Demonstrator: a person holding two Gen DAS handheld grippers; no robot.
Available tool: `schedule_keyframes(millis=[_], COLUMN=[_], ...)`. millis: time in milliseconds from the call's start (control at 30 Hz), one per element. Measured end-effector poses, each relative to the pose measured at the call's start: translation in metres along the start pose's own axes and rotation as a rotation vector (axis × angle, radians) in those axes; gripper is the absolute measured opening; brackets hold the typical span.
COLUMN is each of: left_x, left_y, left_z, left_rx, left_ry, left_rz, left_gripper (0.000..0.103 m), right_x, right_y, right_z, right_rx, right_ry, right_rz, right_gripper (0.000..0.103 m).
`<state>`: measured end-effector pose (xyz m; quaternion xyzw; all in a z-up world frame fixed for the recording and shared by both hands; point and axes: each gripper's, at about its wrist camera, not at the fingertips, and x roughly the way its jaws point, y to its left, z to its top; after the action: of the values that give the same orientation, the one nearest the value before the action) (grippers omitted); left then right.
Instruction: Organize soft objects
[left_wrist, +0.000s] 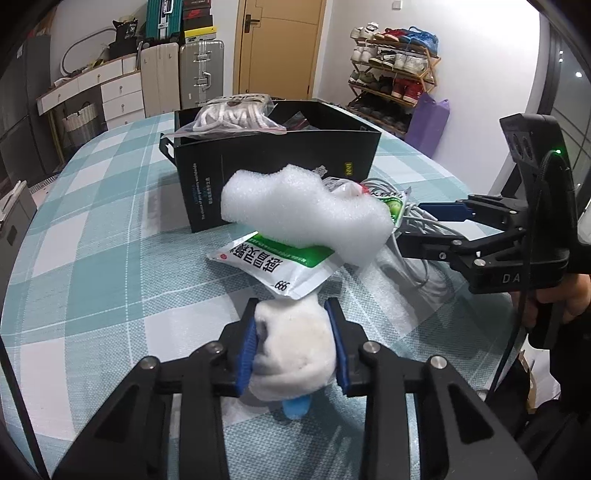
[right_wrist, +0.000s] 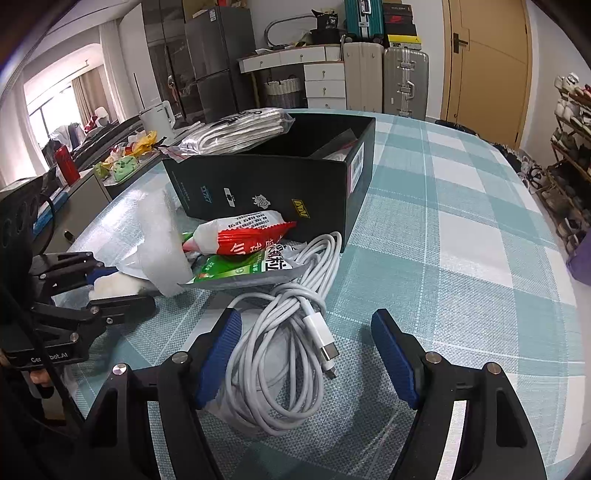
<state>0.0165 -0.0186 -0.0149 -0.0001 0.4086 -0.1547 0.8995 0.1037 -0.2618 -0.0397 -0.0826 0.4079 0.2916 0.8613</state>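
My left gripper (left_wrist: 291, 310) is shut on a white fluffy cloth (left_wrist: 295, 350), whose sides are squeezed between the blue pads; something light blue pokes out beneath it. Just beyond lie a green-and-white pouch (left_wrist: 280, 266) and a lump of white foam (left_wrist: 306, 210). My right gripper (right_wrist: 306, 315) stands open around a coiled white cable (right_wrist: 284, 343) on the table; the right pad is clear of it. The right wrist view shows the left gripper (right_wrist: 122, 286) at the left edge with the cloth (right_wrist: 110, 286) in it. The right gripper (left_wrist: 417, 227) reaches into the left wrist view beside the pile.
An open black box (left_wrist: 277, 162) stands behind the pile with a bag of white rope (left_wrist: 236, 118) on its rim. A red-and-white snack pack (right_wrist: 243, 236) and a green packet (right_wrist: 240, 267) lie by the cable. The teal checked tablecloth (right_wrist: 461, 240) stretches right.
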Motion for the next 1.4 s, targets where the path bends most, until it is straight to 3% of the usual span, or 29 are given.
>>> schedule_keyframes(millis=[133,300,467,500,533,567,800,1000,1267,1400], left_x=[-0.003,-0.004,-0.007,-0.009,-0.01,-0.012,-0.015,-0.019,-0.026,-0.027], left_y=[0.0,0.002,0.003,0.003,0.003,0.004,0.004,0.006,0.005,0.003], left_z=[-0.001,-0.002,-0.002,-0.002,-0.002,-0.002,-0.001,0.0,0.001,0.002], left_rx=[-0.002,-0.007,-0.017,-0.018,-0.02,-0.023,-0.027,-0.036,-0.037,-0.033], left_ry=[-0.004,-0.005,-0.018,-0.022,-0.026,-0.031,-0.04,-0.056,-0.077,-0.08], left_rz=[-0.013,-0.018,-0.012,-0.013,-0.013,-0.014,-0.013,-0.011,-0.021,-0.025], left_gripper=[0.033,0.033,0.033,0.033,0.033,0.033,0.033,0.033,0.033,0.033], right_x=[-0.002,-0.004,-0.012,-0.014,-0.018,-0.021,-0.024,-0.015,-0.002,-0.004], right_y=[0.002,0.006,0.006,0.006,0.005,0.004,0.003,0.003,-0.004,-0.002], right_z=[0.0,-0.002,-0.005,-0.005,-0.005,-0.005,-0.006,-0.002,0.003,0.003], right_rx=[-0.006,-0.007,-0.003,-0.001,0.003,0.003,-0.015,-0.041,-0.026,-0.031], right_ry=[-0.009,-0.025,-0.055,-0.062,-0.079,-0.084,-0.063,-0.023,0.01,-0.005], right_rz=[0.032,0.036,0.01,0.007,-0.001,-0.006,-0.015,-0.015,0.034,0.014], right_gripper=[0.056,0.043,0.037,0.034,0.023,0.021,0.021,0.037,0.038,0.034])
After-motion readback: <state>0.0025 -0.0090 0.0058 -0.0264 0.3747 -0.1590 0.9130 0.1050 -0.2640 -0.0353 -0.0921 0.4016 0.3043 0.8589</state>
